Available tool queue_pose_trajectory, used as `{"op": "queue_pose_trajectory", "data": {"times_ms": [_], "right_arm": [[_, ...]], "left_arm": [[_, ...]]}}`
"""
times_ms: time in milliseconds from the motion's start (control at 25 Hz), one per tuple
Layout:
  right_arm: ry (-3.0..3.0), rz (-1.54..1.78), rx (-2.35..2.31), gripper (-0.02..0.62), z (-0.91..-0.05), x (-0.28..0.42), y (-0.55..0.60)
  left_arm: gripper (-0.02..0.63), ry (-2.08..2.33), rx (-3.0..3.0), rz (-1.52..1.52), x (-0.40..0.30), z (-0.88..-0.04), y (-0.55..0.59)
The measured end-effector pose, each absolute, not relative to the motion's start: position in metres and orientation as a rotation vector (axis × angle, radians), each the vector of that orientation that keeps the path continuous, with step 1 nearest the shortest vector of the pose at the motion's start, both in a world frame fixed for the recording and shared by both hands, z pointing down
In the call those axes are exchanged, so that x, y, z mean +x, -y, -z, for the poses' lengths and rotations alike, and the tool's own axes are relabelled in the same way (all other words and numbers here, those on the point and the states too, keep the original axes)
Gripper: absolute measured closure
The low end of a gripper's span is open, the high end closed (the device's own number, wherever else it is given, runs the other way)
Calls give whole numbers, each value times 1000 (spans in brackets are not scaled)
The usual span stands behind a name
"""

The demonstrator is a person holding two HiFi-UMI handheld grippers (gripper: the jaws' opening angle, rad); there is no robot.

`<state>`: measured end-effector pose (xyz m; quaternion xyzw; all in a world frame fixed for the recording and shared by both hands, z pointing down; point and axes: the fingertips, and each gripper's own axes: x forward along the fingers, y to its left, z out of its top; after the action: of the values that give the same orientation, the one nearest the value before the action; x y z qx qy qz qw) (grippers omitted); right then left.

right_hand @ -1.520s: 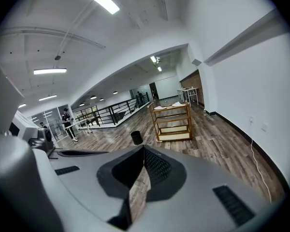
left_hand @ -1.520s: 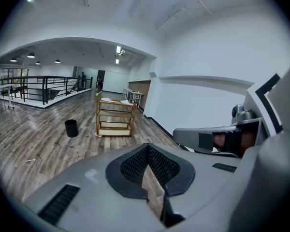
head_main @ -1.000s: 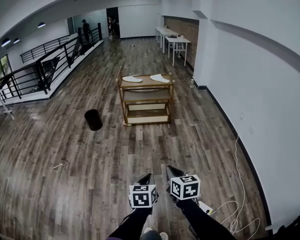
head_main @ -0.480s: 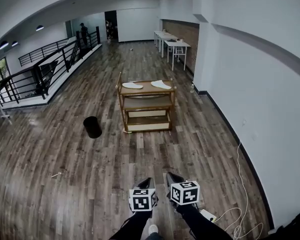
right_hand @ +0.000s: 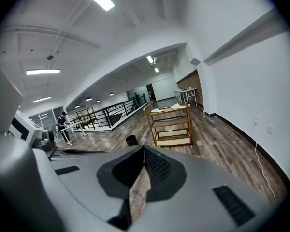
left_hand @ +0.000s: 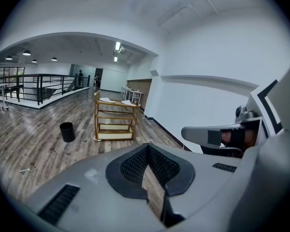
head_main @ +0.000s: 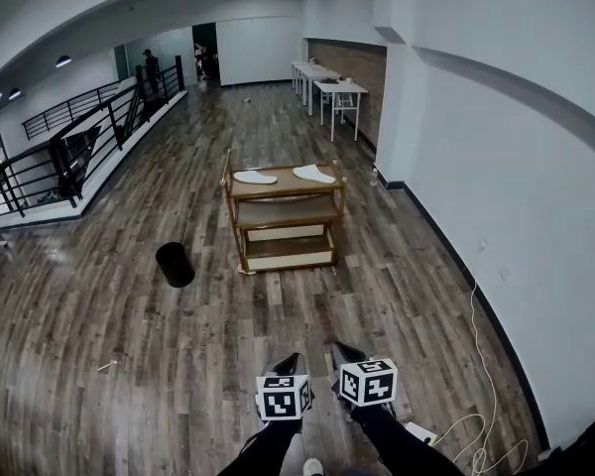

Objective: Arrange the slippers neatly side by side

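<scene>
Two white slippers lie apart on the top shelf of a wooden shelf cart point(head_main: 283, 216) far ahead: the left slipper point(head_main: 255, 178) and the right slipper point(head_main: 314, 174). The left gripper view also shows both slippers point(left_hand: 107, 100) point(left_hand: 127, 102), and so does the right gripper view point(right_hand: 157, 110) point(right_hand: 178, 107). My left gripper point(head_main: 289, 362) and right gripper point(head_main: 343, 351) are held side by side low in the head view, well short of the cart. Both are shut and hold nothing; their jaws meet at the tips point(left_hand: 148, 147) point(right_hand: 144, 149).
A black bin point(head_main: 175, 264) stands on the wood floor left of the cart. A black railing point(head_main: 69, 157) runs along the left side. White tables point(head_main: 327, 87) stand at the back. A white wall and a loose cable point(head_main: 476, 405) lie to the right.
The whole view has advanced toward the cart, which now looks a little nearer. Both grippers have travelled forward with it and stay shut and empty.
</scene>
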<state>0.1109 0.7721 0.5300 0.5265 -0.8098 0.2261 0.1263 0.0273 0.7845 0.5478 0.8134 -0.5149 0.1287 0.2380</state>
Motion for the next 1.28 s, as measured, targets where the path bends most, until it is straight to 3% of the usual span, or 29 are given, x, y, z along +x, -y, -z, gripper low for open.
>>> {"op": "queue_pose_trajectory", "data": {"times_ms": [640,1280], "right_arm": [[2365,-639,1493,597,-530,93,-707],[2362,-665,1439,597,-541,120,-599]], "left_arm": [[606,1430,2187,-334,14,-555,-729],[606,1463,2155,-348,45,-557,-621]]}}
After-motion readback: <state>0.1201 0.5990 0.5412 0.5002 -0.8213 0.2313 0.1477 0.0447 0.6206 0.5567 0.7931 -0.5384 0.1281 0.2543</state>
